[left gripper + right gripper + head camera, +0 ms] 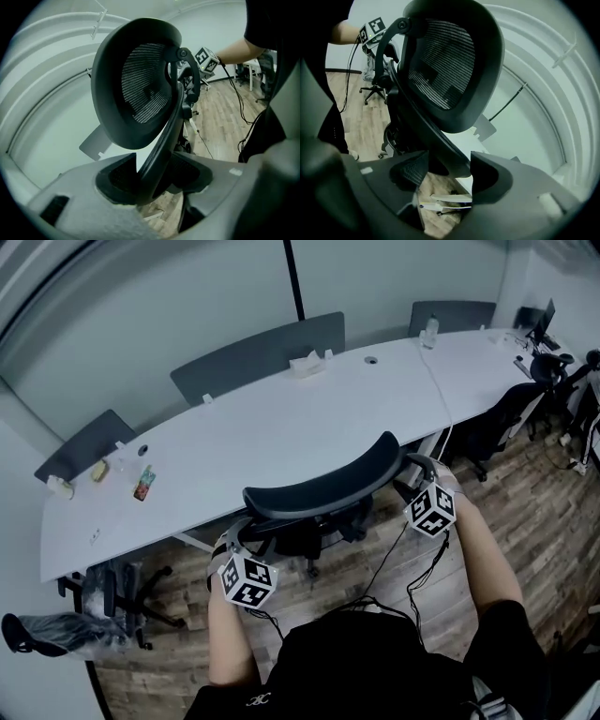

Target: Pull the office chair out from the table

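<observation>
1. The chair [319, 486] stands tight against the near edge of the tabletop [281, 427], its mesh back turned to the person.
2. Left tongs [154, 176] – jaws apart, with the chair's back bar [164, 136] standing in the gap at the chair's left side; the pads do not clamp it.
3. Right tongs [447, 171] – jaws wide apart at the chair's right side. The bar runs between them, with open space showing beside it.
4. Each hand is low behind the chair, and the marker cubes [247, 579] flank the backrest.
5. On the tabletop, well away from the chair: a coloured packet [143, 483] to the left and a bottle [430, 331] at the far right.
6. More chairs stand along the far side, and the wood floor [525, 512] spreads out to the right.
</observation>
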The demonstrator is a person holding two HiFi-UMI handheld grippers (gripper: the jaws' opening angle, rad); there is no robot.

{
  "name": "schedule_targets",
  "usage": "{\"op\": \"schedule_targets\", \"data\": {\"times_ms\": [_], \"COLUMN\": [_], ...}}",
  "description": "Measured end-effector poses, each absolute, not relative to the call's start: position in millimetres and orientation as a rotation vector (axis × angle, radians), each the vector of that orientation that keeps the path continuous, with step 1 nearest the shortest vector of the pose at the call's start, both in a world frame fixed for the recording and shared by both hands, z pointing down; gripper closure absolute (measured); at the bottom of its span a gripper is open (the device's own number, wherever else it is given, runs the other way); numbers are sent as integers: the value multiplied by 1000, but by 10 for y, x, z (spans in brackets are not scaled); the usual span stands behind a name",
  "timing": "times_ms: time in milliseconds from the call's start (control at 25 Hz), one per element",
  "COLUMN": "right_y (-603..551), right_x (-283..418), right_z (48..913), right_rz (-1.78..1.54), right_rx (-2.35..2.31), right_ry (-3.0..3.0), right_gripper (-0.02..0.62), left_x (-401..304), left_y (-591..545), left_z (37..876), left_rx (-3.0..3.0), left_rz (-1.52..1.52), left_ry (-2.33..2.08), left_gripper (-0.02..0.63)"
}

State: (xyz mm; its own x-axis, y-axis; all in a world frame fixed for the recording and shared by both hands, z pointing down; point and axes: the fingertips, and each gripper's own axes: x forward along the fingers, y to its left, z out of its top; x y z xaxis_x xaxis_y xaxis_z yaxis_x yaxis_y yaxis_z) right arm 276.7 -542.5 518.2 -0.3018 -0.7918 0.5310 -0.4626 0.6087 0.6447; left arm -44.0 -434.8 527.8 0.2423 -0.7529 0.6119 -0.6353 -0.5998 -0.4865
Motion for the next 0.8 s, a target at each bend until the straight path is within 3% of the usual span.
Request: {"op": "schedule_targets", "data": {"times_ms": [360,800], "right_y": [-5593,-5415], "right_x": [2754,2789], "right_z": [5273,5293], "right_rz": [-623,-615], "right_rx": [816,795], "right_ry": [-1895,-1893], "right_gripper": [334,348], "left_x": [-368,-332], "left_y": [-4383,-4200], "left_z": [5297,5328], "left_rx": [-2317,-2356], "left_rz": [-1284,-1417], "left_ry": [1425,1358], "left_gripper": [345,377]}}
